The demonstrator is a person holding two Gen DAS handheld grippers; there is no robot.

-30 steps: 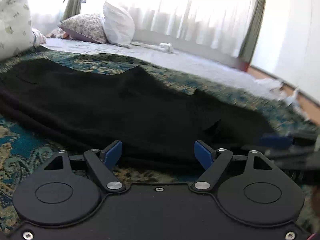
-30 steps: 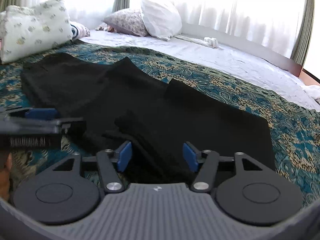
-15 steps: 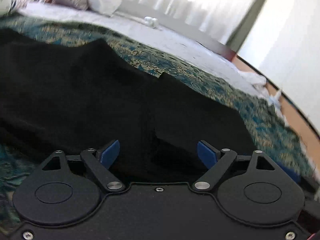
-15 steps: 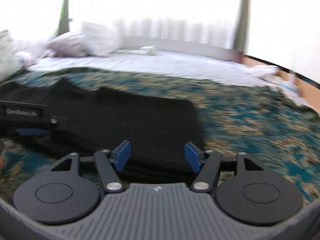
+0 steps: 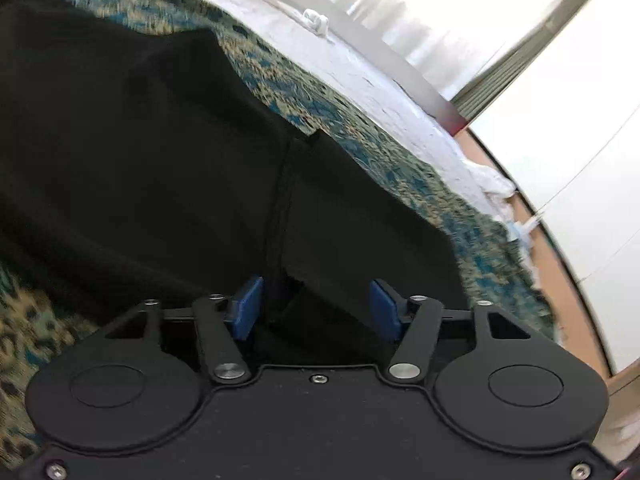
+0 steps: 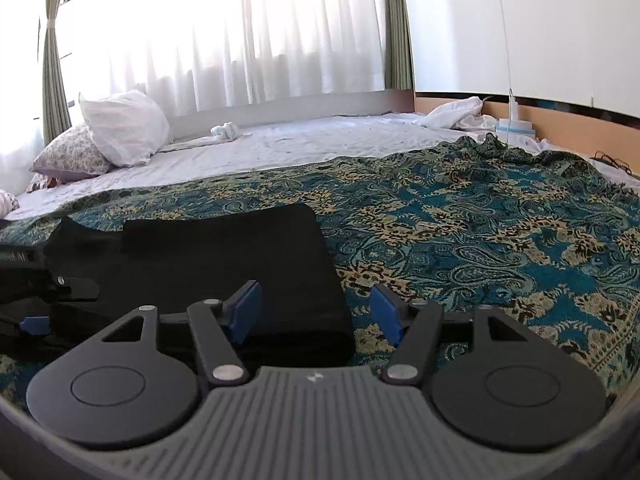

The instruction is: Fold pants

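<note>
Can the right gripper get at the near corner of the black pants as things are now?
Probably yes. The right gripper is open right at the corner of the black pants, and nothing lies between its fingers and the cloth.

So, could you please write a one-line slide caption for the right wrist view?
Open right gripper poised over the near corner of black pants on a teal paisley bedspread, white pillow by the curtained window.

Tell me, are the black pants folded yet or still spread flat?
Partly folded: the black pants show a layer lapped over another, with a doubled edge at their right end on the patterned blanket.
</note>
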